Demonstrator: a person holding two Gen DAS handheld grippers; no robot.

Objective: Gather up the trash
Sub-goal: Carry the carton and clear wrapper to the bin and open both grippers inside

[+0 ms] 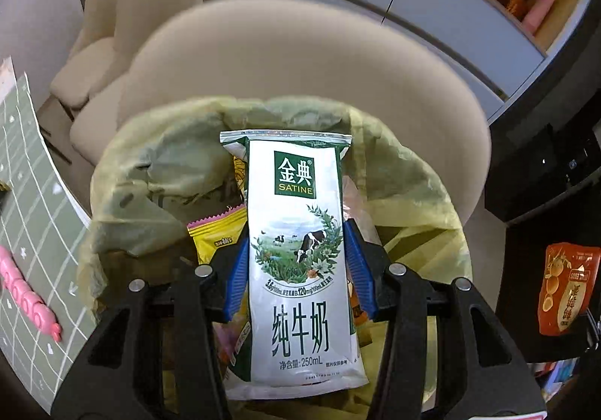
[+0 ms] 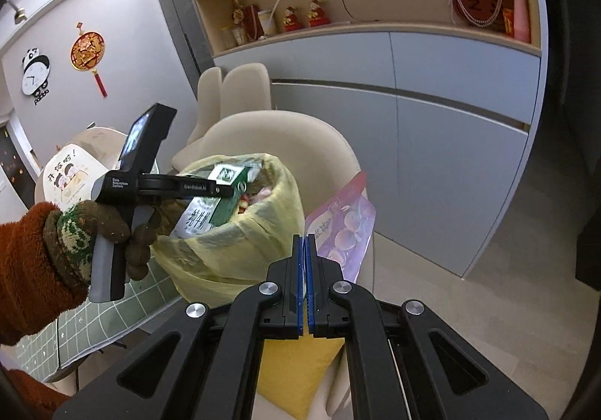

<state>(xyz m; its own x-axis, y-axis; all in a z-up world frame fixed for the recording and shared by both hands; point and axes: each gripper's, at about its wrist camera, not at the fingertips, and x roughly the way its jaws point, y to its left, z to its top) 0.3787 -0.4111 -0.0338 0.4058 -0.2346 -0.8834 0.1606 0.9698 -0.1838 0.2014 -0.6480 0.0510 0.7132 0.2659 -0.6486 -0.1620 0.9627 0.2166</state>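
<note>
My left gripper (image 1: 296,262) is shut on a white and green milk carton (image 1: 300,255) and holds it over the open mouth of a yellow trash bag (image 1: 405,179). Wrappers lie inside the bag, among them a yellow one (image 1: 216,232). In the right wrist view the left gripper (image 2: 225,189) holds the carton (image 2: 210,210) at the bag's (image 2: 233,255) rim. My right gripper (image 2: 305,243) is shut on the edge of a purple snack packet (image 2: 343,228) just right of the bag. The same packet looks orange-red in the left wrist view (image 1: 565,288).
The bag stands at the edge of a table with a green checked cloth (image 1: 33,232). A pink toy (image 1: 26,296) lies on the cloth. Beige chairs (image 1: 300,56) stand behind the bag. Grey cabinets (image 2: 450,142) and shelves line the far wall.
</note>
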